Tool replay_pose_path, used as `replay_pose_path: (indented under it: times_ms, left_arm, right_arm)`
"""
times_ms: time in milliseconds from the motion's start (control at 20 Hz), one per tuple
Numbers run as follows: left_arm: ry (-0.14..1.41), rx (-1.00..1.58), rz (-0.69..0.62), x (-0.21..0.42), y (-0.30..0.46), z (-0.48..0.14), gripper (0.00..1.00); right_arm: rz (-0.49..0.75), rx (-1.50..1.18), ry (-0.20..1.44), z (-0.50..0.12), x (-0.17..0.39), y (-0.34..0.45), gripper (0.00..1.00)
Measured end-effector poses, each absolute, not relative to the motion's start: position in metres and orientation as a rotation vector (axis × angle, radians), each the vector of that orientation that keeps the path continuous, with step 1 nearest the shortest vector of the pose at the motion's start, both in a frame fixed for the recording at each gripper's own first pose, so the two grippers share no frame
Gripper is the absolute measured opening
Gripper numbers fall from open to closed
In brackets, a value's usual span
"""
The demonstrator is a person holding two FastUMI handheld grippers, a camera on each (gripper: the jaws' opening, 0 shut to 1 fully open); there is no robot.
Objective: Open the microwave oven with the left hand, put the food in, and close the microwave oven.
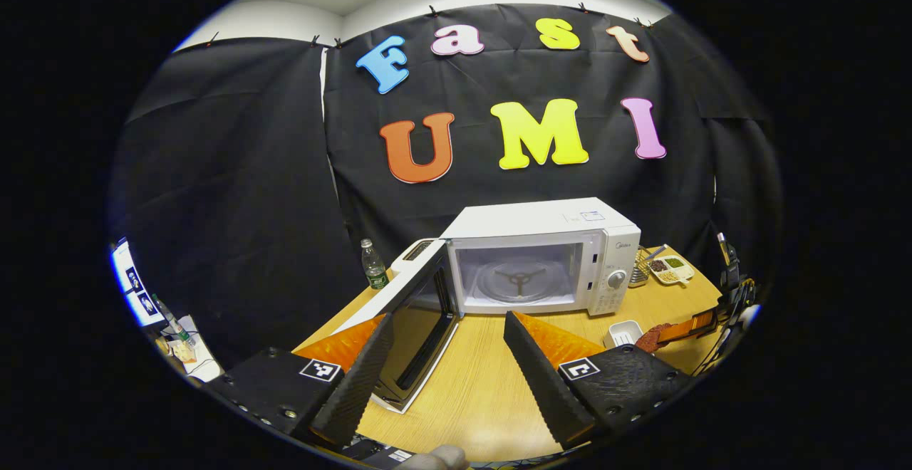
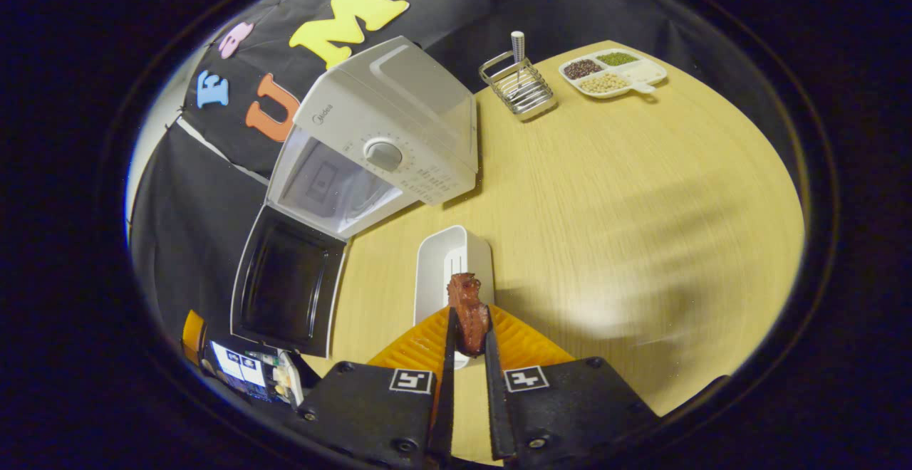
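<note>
Right gripper view is giving us the food (image 2: 468, 310), a dark reddish-brown piece, and the right gripper (image 2: 468, 335) is pinching it between both fingers, just above the near end of a white rectangular dish (image 2: 438, 263) that is sitting on the wooden bench (image 2: 641, 185). The microwave oven (image 2: 388, 135) is standing just beyond that dish with its door (image 2: 285, 288) hanging wide open. Farther back on the bench a wire rack (image 2: 519, 85) and a divided tray of beans (image 2: 613, 73) are sitting side by side.

In the left gripper view the left gripper (image 1: 445, 356) is hovering with its fingers spread wide, gripping nothing, and the open door (image 1: 410, 320) is sitting between them, closer to the left finger. The microwave oven (image 1: 541, 256) is showing its white cavity and a glass turntable (image 1: 516, 281) inside. The white dish (image 1: 623, 332) is lying in front of the oven's control panel, with the food (image 1: 652, 338) just beside it. A plastic bottle (image 1: 372, 263) is standing to the left of the oven.
</note>
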State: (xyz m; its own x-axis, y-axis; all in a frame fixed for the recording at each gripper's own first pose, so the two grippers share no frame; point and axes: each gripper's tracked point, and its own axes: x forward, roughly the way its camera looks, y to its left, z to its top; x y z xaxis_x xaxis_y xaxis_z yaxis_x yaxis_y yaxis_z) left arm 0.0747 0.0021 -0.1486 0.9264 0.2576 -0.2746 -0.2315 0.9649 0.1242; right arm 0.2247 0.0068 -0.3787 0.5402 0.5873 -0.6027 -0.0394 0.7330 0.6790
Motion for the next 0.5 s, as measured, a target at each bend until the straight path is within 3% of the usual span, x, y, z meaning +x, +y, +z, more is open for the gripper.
replay_pose_path:
  times_ms: [150, 200, 250, 300, 500]
  left_arm:
    - [0.289, 0.106, 0.273, 0.084, -0.006, -0.142, 0.95]
    - [0.290, 0.104, 0.280, 0.083, -0.007, -0.142, 0.95]
    - [0.294, 0.098, 0.285, 0.085, -0.009, -0.141, 0.95]
    - [0.298, 0.093, 0.285, 0.085, -0.009, -0.142, 0.95]
    - [0.298, 0.107, 0.283, 0.080, -0.003, -0.140, 0.95]
  right_arm:
    - [0.438, 0.668, 0.959, -0.375, 0.224, 0.004, 0.17]
    - [0.449, 0.649, 0.950, -0.371, 0.226, 0.001, 0.07]
    - [0.461, 0.631, 0.933, -0.363, 0.228, 0.000, 0.05]
    - [0.477, 0.616, 0.921, -0.353, 0.229, -0.001, 0.14]
    - [0.545, 0.576, 0.842, -0.300, 0.233, 0.011, 0.14]
